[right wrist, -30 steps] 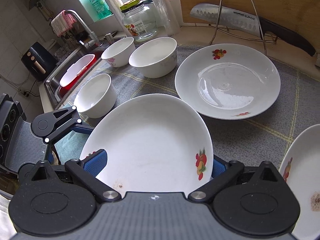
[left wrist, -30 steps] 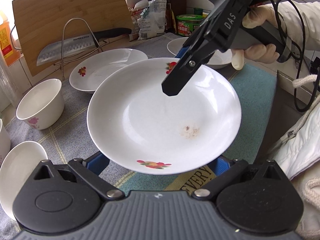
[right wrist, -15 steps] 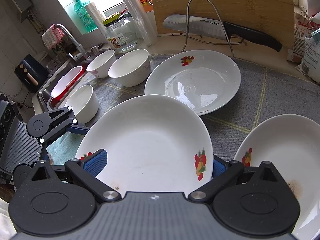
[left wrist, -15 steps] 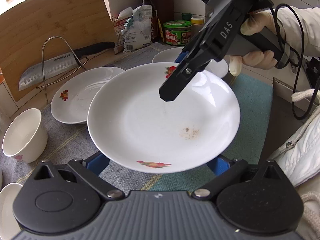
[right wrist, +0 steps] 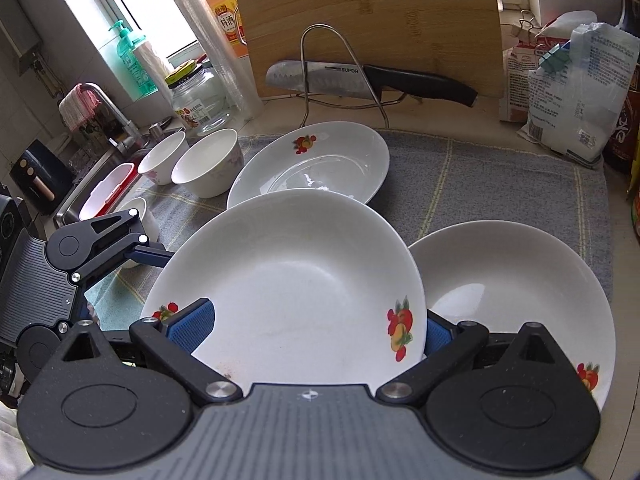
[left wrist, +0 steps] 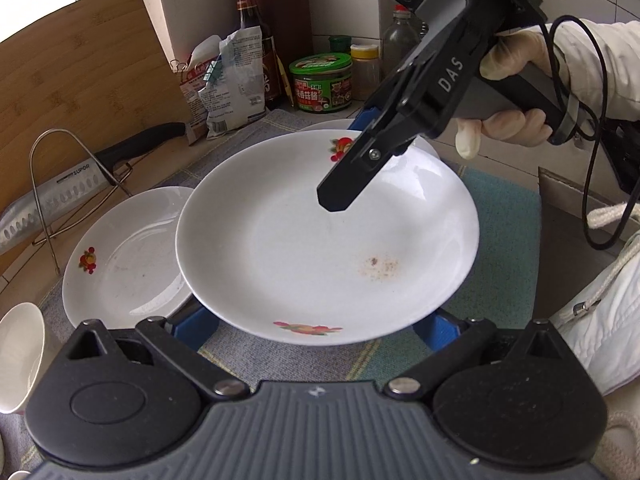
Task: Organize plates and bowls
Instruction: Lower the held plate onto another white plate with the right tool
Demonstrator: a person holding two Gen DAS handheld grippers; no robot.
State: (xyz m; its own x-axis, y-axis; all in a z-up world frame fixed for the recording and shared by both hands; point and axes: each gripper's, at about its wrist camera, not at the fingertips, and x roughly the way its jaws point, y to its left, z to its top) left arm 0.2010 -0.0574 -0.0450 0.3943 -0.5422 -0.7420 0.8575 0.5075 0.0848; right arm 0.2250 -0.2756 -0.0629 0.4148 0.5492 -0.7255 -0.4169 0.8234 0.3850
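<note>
A white deep plate (left wrist: 320,248) with fruit decals and a brown smear hangs above the mat, held between both grippers. My right gripper (left wrist: 352,156) clamps its far rim, one finger inside the dish and the other under the rim. From its own view the plate (right wrist: 296,280) sits tilted across the right gripper (right wrist: 314,326). My left gripper (left wrist: 316,324) is spread wide, its blue fingers (left wrist: 196,322) under the near rim, tips hidden. A second plate (right wrist: 320,160) lies far left on the mat. A third plate (right wrist: 500,292) lies right, partly under the held one.
Three white bowls (right wrist: 208,164) stand left on the grey mat (right wrist: 500,176) near the sink (right wrist: 104,192). A knife (right wrist: 360,80) on a wire rack and a cutting board (right wrist: 360,12) line the back. Bags (right wrist: 576,92), jars and bottles crowd the far right corner. A gloved hand (left wrist: 512,120) holds the right gripper.
Both grippers have carried the plate to the right along the counter. The bowls have slid off to the left and the third plate now sits partly under the held one.
</note>
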